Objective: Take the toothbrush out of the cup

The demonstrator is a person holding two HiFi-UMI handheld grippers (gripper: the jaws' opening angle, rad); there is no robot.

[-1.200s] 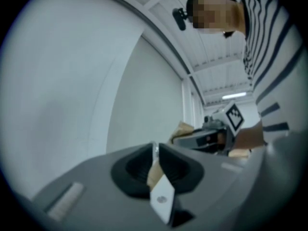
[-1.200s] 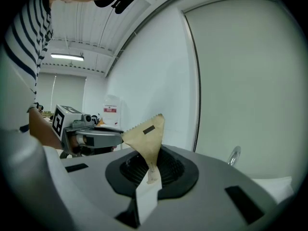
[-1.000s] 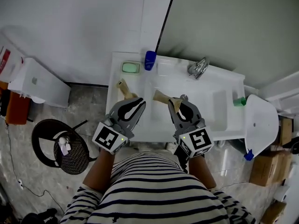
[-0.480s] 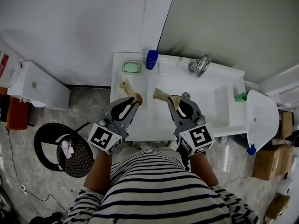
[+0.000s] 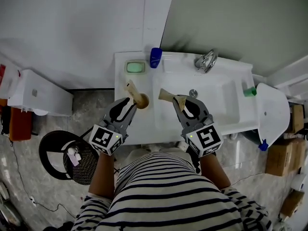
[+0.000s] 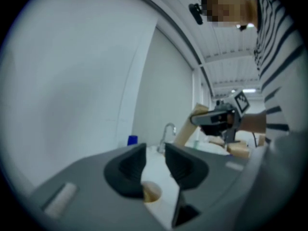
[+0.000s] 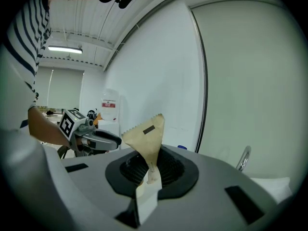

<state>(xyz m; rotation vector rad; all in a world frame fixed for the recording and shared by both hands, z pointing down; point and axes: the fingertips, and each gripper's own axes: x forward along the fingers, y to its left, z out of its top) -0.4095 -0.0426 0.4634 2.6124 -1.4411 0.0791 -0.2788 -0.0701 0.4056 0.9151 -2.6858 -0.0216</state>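
Against pale wall (image 5: 72, 23), white washbasin (image 5: 219, 107).

I see tan cup (image 5: 142, 100) upright on the sink's left ledge (image 5: 144, 129), paper-wrapped toothbrush (image 5: 129, 87) leaning out of it. Second toothbrush (image 5: 166, 96), same wrap, is pinched in right gripper (image 5: 178, 101) fingers.
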